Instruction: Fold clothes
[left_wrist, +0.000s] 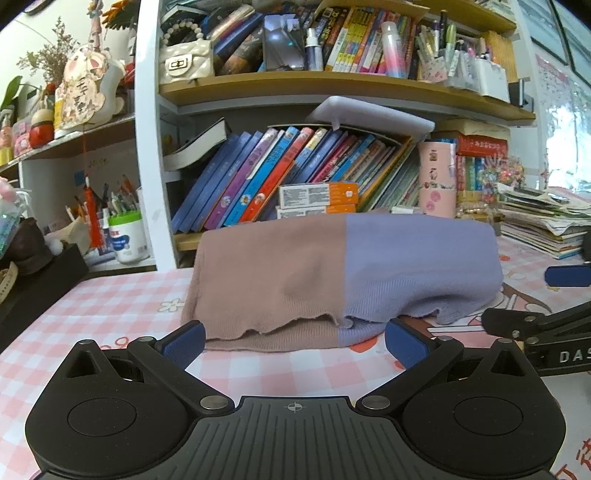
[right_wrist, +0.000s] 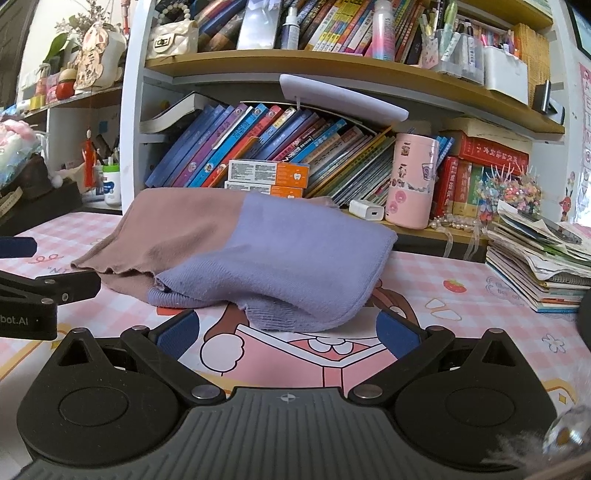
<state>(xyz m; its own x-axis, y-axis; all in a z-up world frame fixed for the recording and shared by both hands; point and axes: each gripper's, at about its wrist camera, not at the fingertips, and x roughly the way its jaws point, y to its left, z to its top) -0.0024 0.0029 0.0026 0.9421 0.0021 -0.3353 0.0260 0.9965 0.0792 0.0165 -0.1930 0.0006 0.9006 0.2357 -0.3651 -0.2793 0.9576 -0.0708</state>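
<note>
A knit garment (left_wrist: 332, 273), half dusty pink and half lavender, lies folded in a low heap on the pink checked tablecloth (left_wrist: 110, 302). It also shows in the right wrist view (right_wrist: 258, 251). My left gripper (left_wrist: 293, 341) is open and empty, its blue pads just short of the garment's near hem. My right gripper (right_wrist: 288, 328) is open and empty, its pads on either side of the lavender edge that droops toward it, not touching. The right gripper's arm shows at the left view's right edge (left_wrist: 535, 325); the left one's at the right view's left edge (right_wrist: 44, 291).
A crowded bookshelf (left_wrist: 332, 88) stands right behind the garment, with slanted books, orange boxes (left_wrist: 317, 195) and a pink tumbler (right_wrist: 412, 181). A stack of books and papers (right_wrist: 539, 266) sits at the right. A black box (left_wrist: 40, 280) sits at the left.
</note>
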